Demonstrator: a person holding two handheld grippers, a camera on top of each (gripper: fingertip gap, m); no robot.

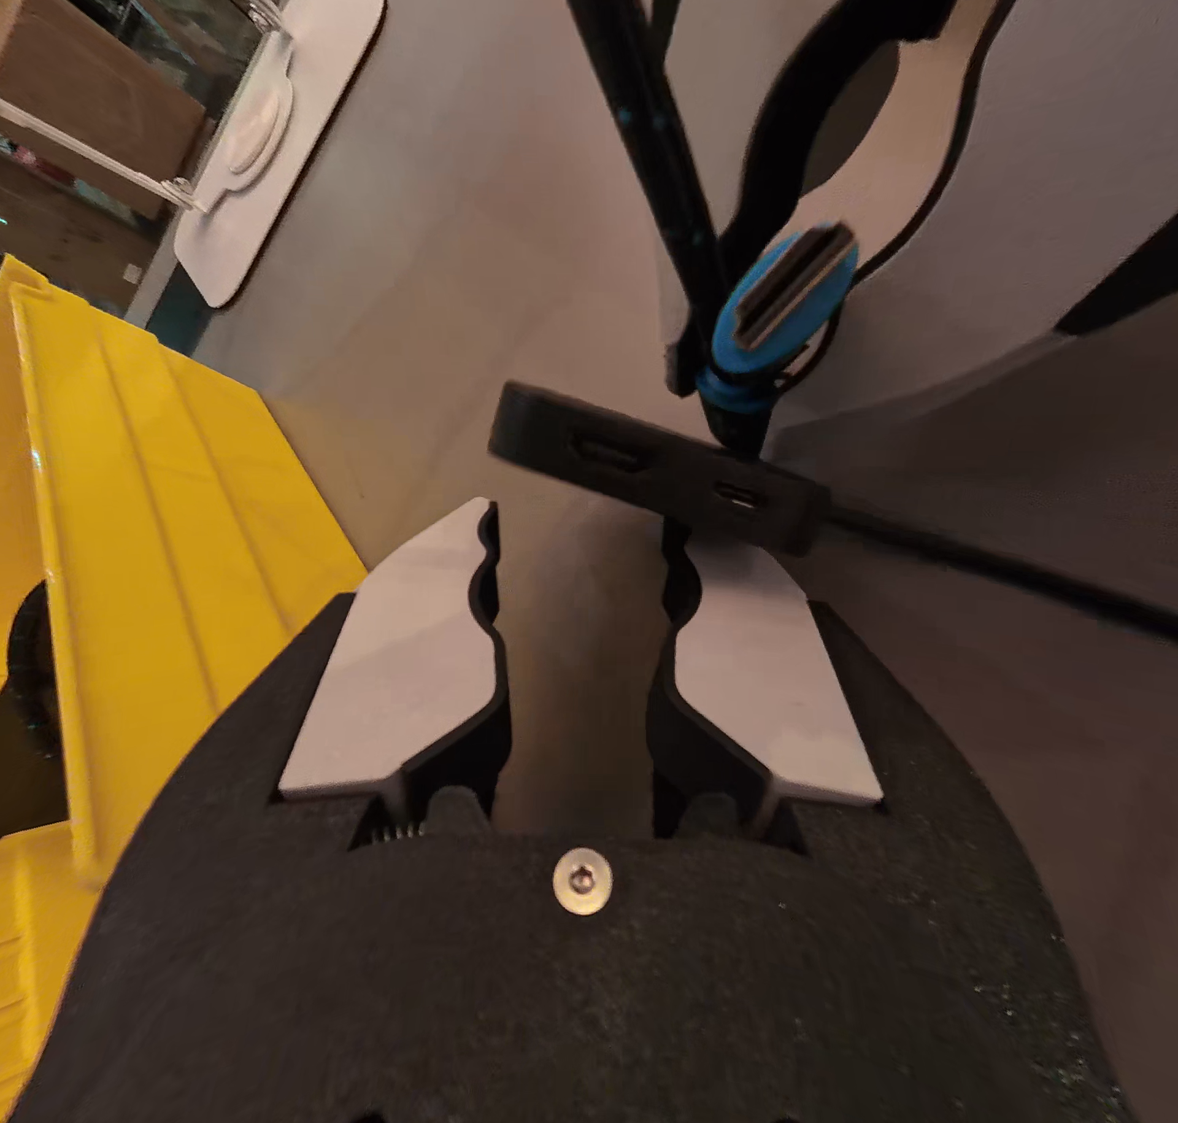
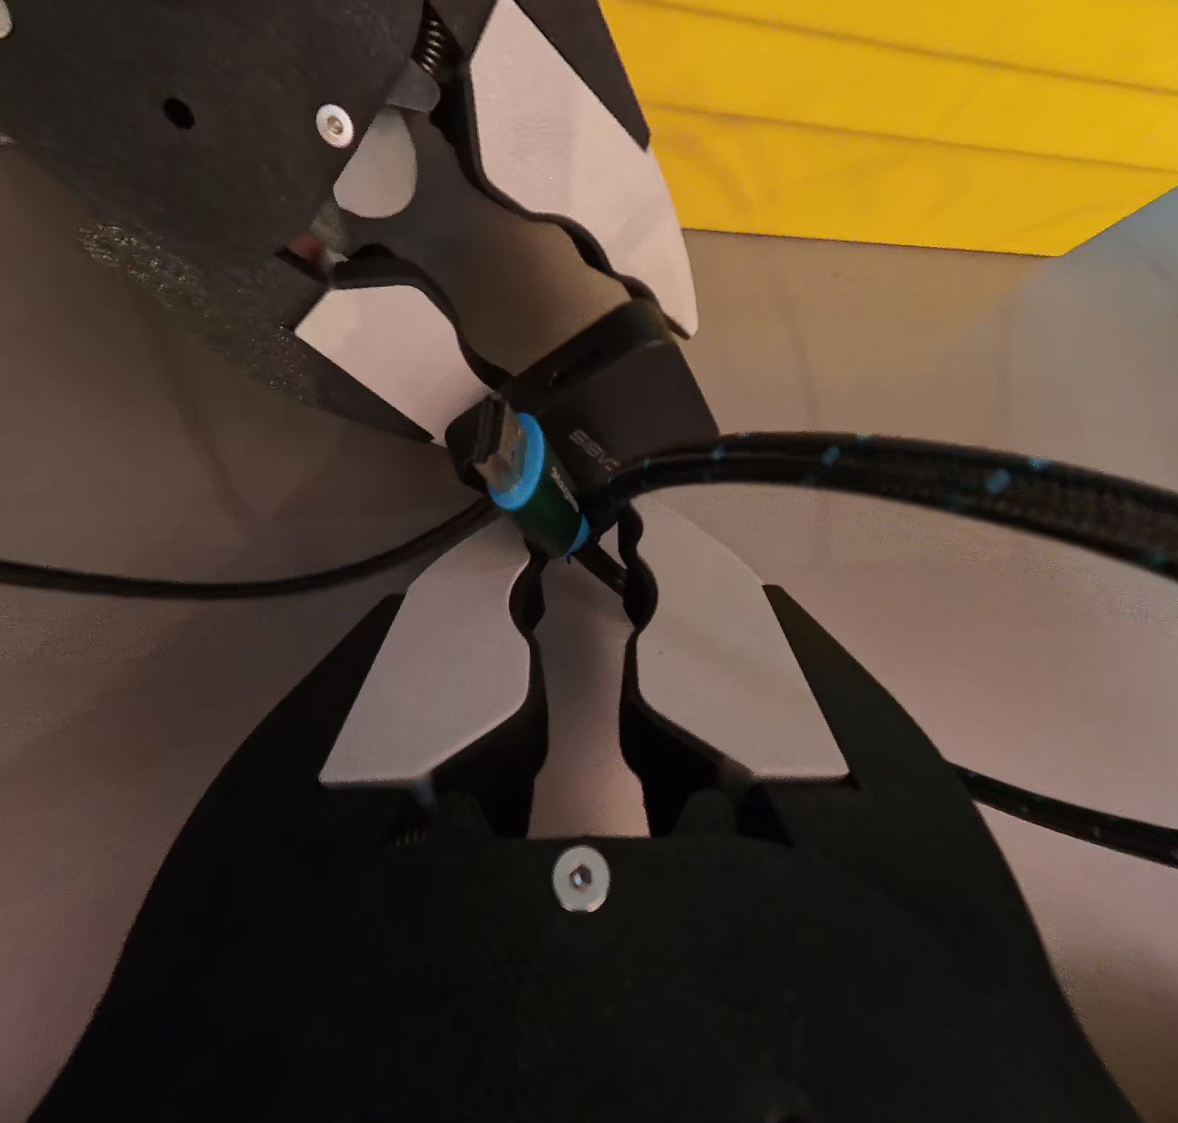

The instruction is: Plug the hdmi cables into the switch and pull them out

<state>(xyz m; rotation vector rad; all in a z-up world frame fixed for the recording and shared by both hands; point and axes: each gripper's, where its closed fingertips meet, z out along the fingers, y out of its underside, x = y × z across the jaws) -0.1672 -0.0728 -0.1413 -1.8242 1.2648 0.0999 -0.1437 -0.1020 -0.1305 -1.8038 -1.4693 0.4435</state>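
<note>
One black flat switch box point(image 1: 650, 467) sits at frame centre, showing two ports. The left gripper point(image 1: 577, 518) stands wide and empty. The right gripper point(image 2: 577, 534) pinches one blue-ringed HDMI plug point(image 2: 529, 487); one yellow plastic bin point(image 1: 159, 487) is at left.

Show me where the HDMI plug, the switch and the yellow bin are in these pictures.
HDMI plug point(image 1: 787, 292): left wrist view, on its blue collar beside the metal tip.
switch point(image 1: 644, 455): left wrist view, on its black side face between the two ports.
yellow bin point(image 2: 892, 110): right wrist view, on its ribbed side wall.
</note>
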